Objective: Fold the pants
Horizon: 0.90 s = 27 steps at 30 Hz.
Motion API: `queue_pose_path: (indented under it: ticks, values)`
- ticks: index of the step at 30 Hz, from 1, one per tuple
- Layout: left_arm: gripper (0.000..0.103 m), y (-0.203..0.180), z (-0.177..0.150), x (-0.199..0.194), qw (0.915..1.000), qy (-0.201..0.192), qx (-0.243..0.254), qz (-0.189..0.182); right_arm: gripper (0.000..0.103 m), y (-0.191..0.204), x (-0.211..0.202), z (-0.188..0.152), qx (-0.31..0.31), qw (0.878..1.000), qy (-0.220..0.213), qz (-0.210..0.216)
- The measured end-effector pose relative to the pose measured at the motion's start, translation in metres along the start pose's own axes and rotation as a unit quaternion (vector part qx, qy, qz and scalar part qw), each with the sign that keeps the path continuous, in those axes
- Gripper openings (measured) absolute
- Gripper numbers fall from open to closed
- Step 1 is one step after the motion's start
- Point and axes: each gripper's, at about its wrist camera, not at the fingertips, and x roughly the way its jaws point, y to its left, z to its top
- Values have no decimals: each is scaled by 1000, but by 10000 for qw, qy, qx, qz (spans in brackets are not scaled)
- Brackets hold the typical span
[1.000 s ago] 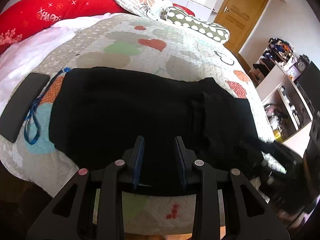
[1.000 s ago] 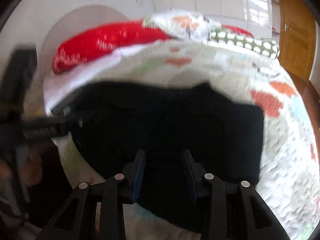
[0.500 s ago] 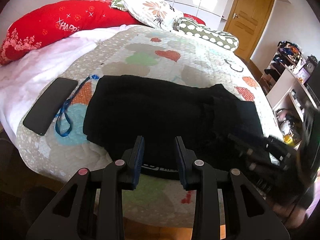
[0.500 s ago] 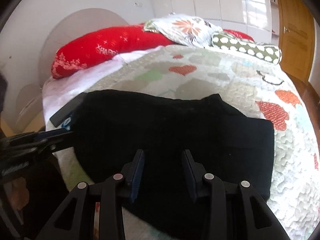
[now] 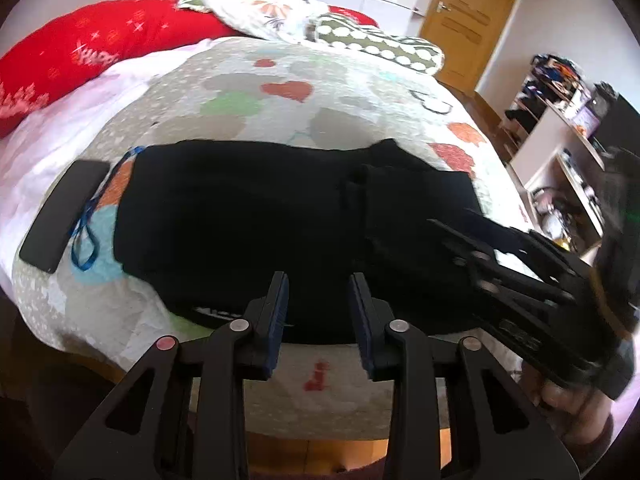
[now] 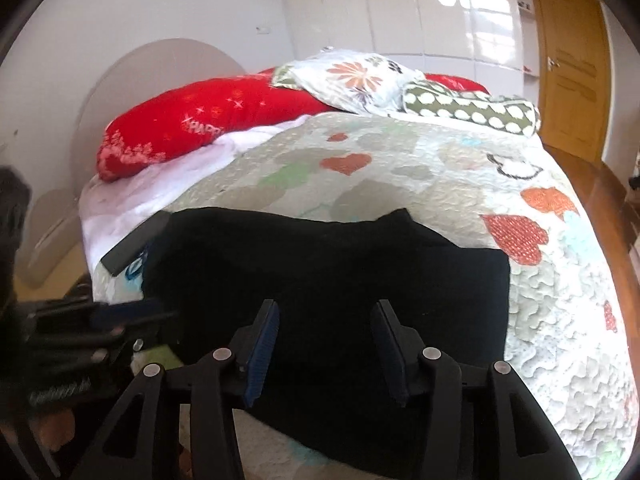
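Observation:
Black pants (image 5: pixel 280 216) lie folded flat on the quilted bed near its front edge, and show in the right wrist view (image 6: pixel 340 288) too. My left gripper (image 5: pixel 318 284) is open and empty, just above the pants' near edge. My right gripper (image 6: pixel 326 312) is open and empty, over the pants' right half; it also shows in the left wrist view (image 5: pixel 452 232), reaching in from the right. The left gripper's dark blurred body shows at the left edge of the right wrist view (image 6: pixel 80 340).
A black phone (image 5: pixel 64 216) with a blue lanyard (image 5: pixel 86 236) lies on the quilt left of the pants. A red pillow (image 5: pixel 100 48), a floral pillow (image 5: pixel 264 12) and a dotted bolster (image 5: pixel 380 46) lie at the bed's head. Shelves (image 5: pixel 560 152) stand at right.
Both grippers have drawn back from the pants and hover near the bed's front edge. The right gripper has opened wider. The pants have not moved.

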Motion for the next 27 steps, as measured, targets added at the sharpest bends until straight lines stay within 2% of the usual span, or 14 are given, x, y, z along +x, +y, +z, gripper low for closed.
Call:
queue_pose_path:
  ticks: [1, 2, 5, 12, 15, 20, 24, 27]
  values:
    - [57, -3, 1, -2, 10000, -44, 22, -63, 47, -1, 3, 0, -3, 10000, 25, 3]
    - [69, -5, 1, -4, 9999, -97, 30, -110, 47, -1, 7, 0, -13, 10000, 54, 17]
    - [69, -12, 3, -8, 9995, -197, 78, -217, 47, -3, 21, -2, 7, 9997, 232, -58]
    - [69, -2, -1, -7, 9998, -180, 69, -23, 48, -4, 54, 2, 200, 9988, 421, 143]
    - [69, 10, -3, -6, 9998, -177, -61, 75, 49, 3, 67, 5, 72, 9990, 436, 51]
    - [69, 28, -4, -1, 9993, -154, -335, 81, 49, 5, 49, 9, 57, 9992, 375, 155]
    - [69, 36, -6, 6, 9988, -108, -458, 94, 49, 6, 30, 6, -175, 9994, 270, -118]
    - [69, 43, -9, 10, 9983, -96, -579, 67, 49, 3, 29, -4, -229, 9992, 305, -136]
